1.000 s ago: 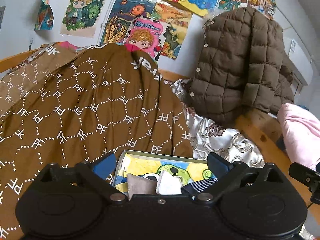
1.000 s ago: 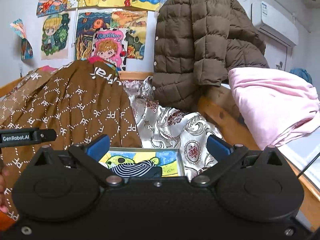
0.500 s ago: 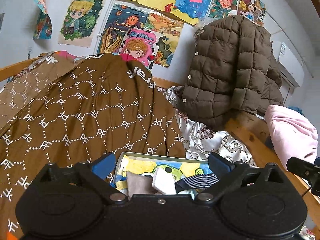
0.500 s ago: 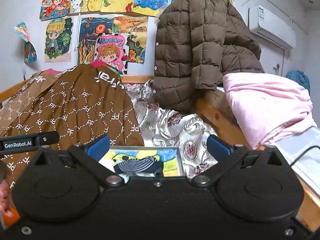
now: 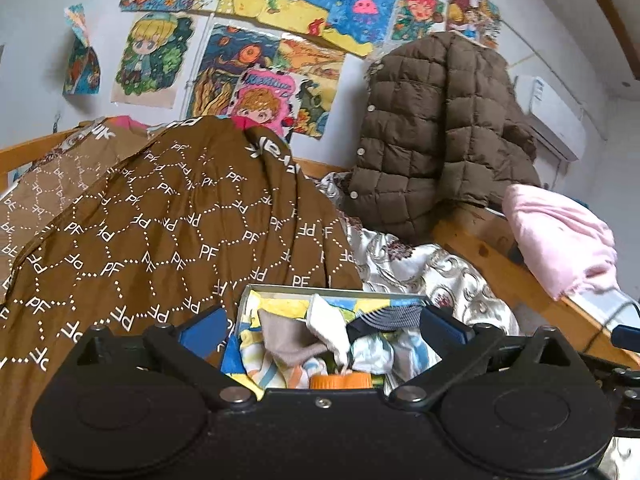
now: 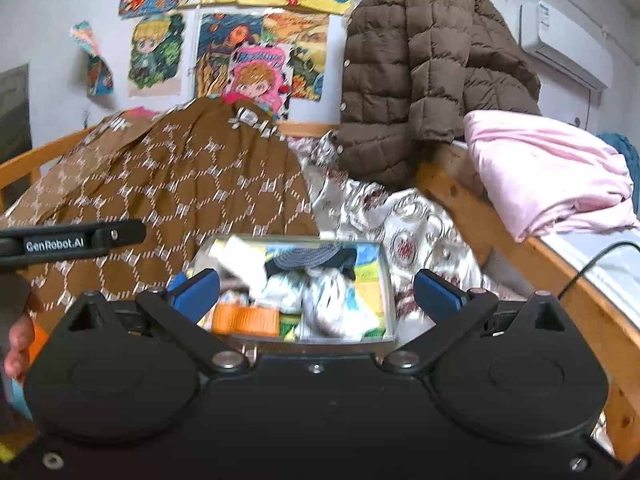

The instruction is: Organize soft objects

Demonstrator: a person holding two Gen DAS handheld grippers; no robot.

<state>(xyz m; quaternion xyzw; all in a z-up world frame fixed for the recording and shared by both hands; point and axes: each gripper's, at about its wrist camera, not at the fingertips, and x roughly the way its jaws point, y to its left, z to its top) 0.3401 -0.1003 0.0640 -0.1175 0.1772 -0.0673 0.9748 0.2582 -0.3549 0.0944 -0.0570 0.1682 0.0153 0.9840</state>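
Both my grippers point at the same tin box [image 6: 384, 280], which sits on the bed between the brown patterned blanket [image 5: 160, 232] and the silver patterned sheet [image 5: 440, 276]. The box holds a loose pile of socks.

Left gripper [image 5: 322, 328]: fingers spread wide, nothing between them. Right gripper [image 6: 318, 292]: also spread wide, empty.

Socks from the left view: a grey sock [image 5: 286, 338] left of centre, a white sock [image 5: 328, 326] standing up beside it, and a dark striped sock [image 5: 384, 316] toward the right finger. A pale printed cloth [image 5: 376, 354] is bunched below these. An orange cap [image 5: 340, 381] sits at the near edge; I can't tell what it belongs to.

Key relation: the pile lies straight ahead and below both finger pairs. The striped sock [image 6: 310, 258] runs left-to-right across the far part of the box, so its long axis lies across my approach and a straight-in pinch would cross it.

Which hand is nearer: judging by how low the box sits in each view, the left looks closer to the grey and white socks, while the right sees the whole box. The right view is motion-blurred, so detail there is weak.
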